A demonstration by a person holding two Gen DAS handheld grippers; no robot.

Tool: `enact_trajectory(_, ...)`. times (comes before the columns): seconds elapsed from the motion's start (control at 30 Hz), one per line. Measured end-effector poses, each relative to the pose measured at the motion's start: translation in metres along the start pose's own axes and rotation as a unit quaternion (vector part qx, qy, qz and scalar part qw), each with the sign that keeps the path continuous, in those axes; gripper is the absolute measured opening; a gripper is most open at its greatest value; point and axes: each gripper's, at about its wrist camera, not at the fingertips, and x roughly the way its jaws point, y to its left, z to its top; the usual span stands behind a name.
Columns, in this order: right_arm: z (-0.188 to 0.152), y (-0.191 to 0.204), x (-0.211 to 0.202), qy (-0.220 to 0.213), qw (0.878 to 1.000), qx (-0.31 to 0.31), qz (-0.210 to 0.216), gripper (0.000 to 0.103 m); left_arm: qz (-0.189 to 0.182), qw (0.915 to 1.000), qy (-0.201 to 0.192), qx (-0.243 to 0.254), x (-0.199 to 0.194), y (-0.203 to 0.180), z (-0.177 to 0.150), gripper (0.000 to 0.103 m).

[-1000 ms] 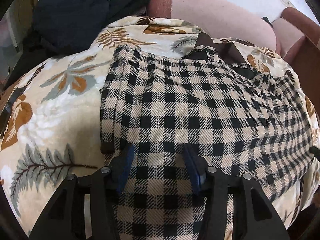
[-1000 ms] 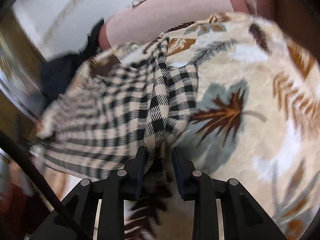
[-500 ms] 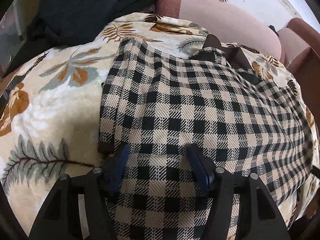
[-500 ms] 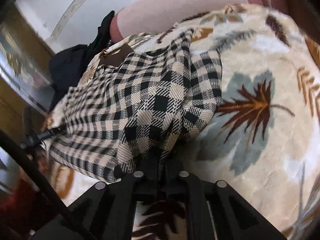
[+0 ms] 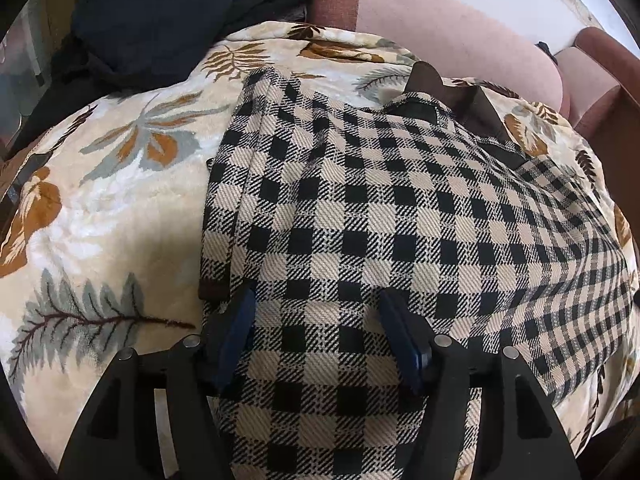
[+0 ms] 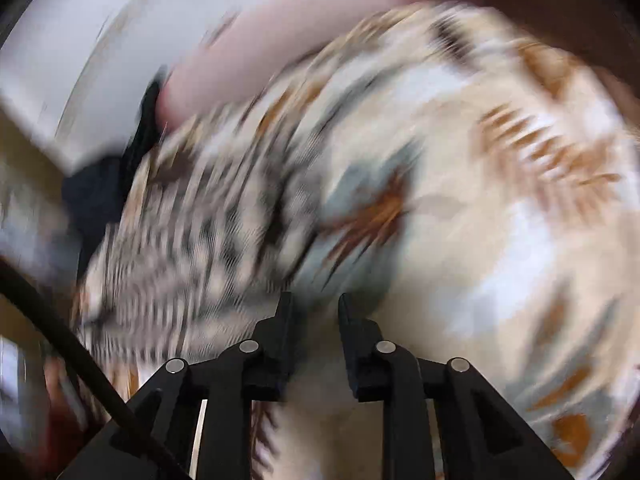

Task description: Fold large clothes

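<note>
Checked beige-and-black shirt [image 5: 360,220] lies on my leaf-print blanket [image 5: 112,208], its 9 o'clock side already folded inward; further folds remain. Left gripper [image 5: 316,320] rests spread on the cloth; right gripper [image 6: 314,312], blurred, appears parted, empty.

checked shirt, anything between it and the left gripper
Nothing visible does. The left gripper is open directly over the checked shirt, fingers spread across its near part with only cloth between them. The shirt lies on the leaf-print blanket; the dark clothes sit off at the far left.
</note>
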Motion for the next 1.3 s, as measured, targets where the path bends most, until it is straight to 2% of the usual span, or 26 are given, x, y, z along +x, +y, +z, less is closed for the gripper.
enact_trajectory(0.07,0.009,0.007,-0.008,-0.030,1.000,-0.001,0.004,0.028,0.001,1.0000,0.000,-0.003,0.000,0.000,0.000,0.066)
enact_trajectory(0.13,0.011,0.032,0.000,-0.035,0.999,-0.028,0.022,0.028,0.002,1.0000,-0.004,-0.001,0.001,-0.002,-0.001,0.070)
enact_trajectory(0.33,-0.002,0.121,0.058,-0.013,0.990,-0.130,0.045,0.027,-0.004,0.9996,-0.024,0.012,0.003,-0.004,-0.006,0.080)
enact_trajectory(0.4,-0.010,0.139,0.084,0.016,0.987,-0.154,0.034,0.027,0.003,0.9995,-0.028,0.016,0.003,-0.006,-0.007,0.081)
enact_trajectory(0.5,-0.015,0.130,0.123,0.068,0.987,-0.143,-0.017,0.026,0.012,0.9992,-0.029,0.026,0.003,-0.009,-0.007,0.081)
enact_trajectory(0.57,-0.013,0.122,0.125,0.062,0.990,-0.124,-0.009,0.022,0.019,0.9990,-0.023,0.032,-0.001,-0.010,-0.007,0.081)
enact_trajectory(0.6,-0.012,0.123,0.121,0.058,0.990,-0.128,-0.020,0.022,0.020,0.9990,-0.024,0.032,-0.004,-0.011,-0.007,0.080)
enact_trajectory(0.7,-0.009,0.128,0.098,0.004,0.989,-0.138,-0.048,0.022,-0.009,0.9986,-0.049,0.015,-0.026,-0.005,-0.005,0.079)
enact_trajectory(0.77,-0.004,0.135,0.084,-0.024,0.989,-0.138,-0.040,0.023,-0.025,0.9971,-0.072,-0.004,-0.041,0.002,0.000,0.079)
enact_trajectory(0.87,0.006,0.160,0.086,-0.018,0.987,-0.156,-0.012,0.023,-0.006,0.9965,-0.083,-0.012,-0.040,0.010,0.017,0.079)
enact_trajectory(0.93,0.010,0.175,0.101,-0.004,0.987,-0.162,0.009,0.023,0.013,0.9970,-0.074,-0.017,-0.026,0.014,0.030,0.079)
enact_trajectory(1.0,0.010,0.185,0.128,0.032,0.986,-0.158,0.033,0.025,0.028,0.9987,-0.035,-0.026,-0.001,0.023,0.038,0.079)
enact_trajectory(1.07,0.003,0.185,0.155,0.063,0.985,-0.157,0.019,0.025,0.027,0.9979,-0.001,-0.058,0.020,0.036,0.039,0.080)
enact_trajectory(1.13,-0.007,0.179,0.171,0.068,0.985,-0.159,0.015,0.025,0.014,0.9964,0.000,-0.084,0.021,0.042,0.039,0.080)
enact_trajectory(1.3,-0.007,0.188,0.163,0.053,0.982,-0.181,0.010,0.026,0.032,0.9974,-0.016,-0.063,0.008,0.032,0.040,0.080)
